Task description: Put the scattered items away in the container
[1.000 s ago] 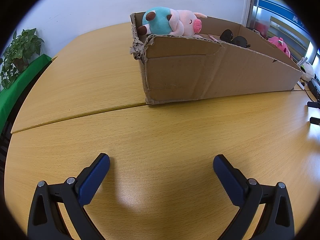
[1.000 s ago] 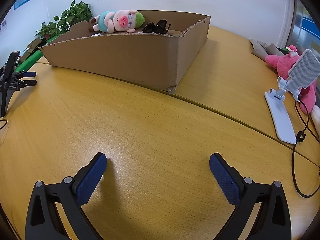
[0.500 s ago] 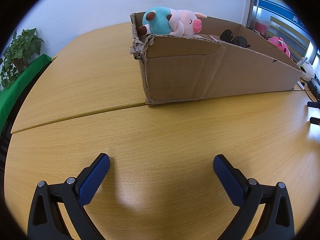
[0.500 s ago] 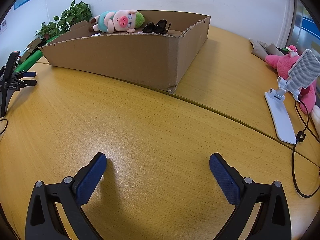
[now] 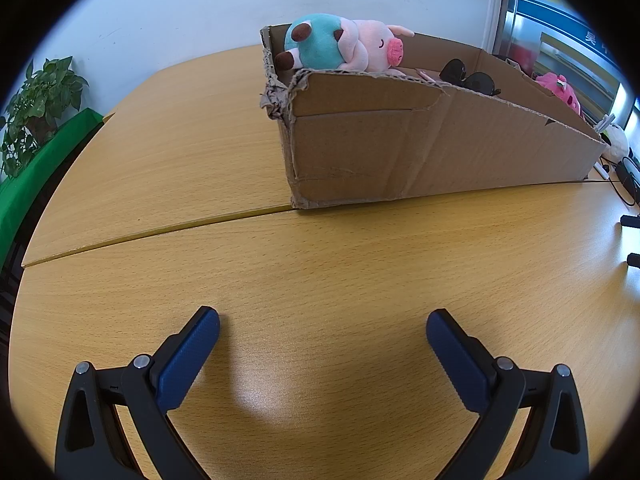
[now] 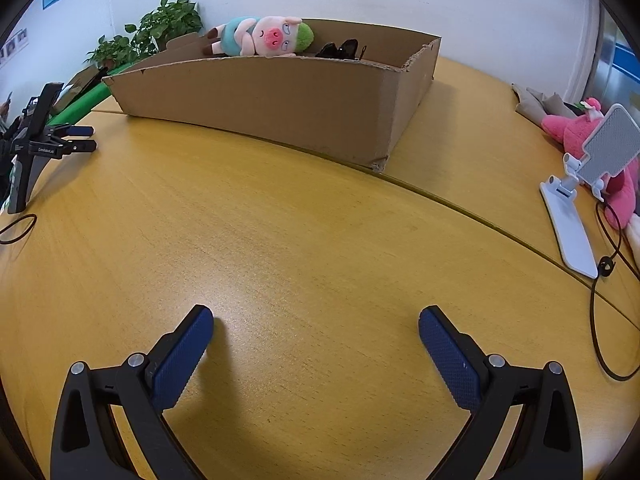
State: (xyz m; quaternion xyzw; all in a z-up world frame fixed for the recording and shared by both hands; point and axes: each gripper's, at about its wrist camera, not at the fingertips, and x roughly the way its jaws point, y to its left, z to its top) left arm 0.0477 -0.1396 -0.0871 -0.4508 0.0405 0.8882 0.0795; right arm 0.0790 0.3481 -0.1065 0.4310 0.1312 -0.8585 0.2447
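Left claw: fingers spread wide, nothing held between the blue pads; tips low over bare table. Right claw: likewise spread wide and empty, low over the table.

Box: open cardboard, resting on the table ahead of both claws, well apart from each. In the left view its torn corner is nearest, at the seam between two tabletop sections. In the right view the long side wall is presented, with the right-hand corner nearest.

Contents seen above the rim: a plush pig, pink with a teal body, lying on its side at the box's far end; dark sunglasses just beside it, further along the box. Whether the two touch cannot be told.

Outside the box, right view: a pink plush at the table's right edge, partly hidden behind a white phone stand; a black cable runs beside the stand. The left claw is visible at the far left of the right view.

A potted plant is noted beyond the table's left edge.
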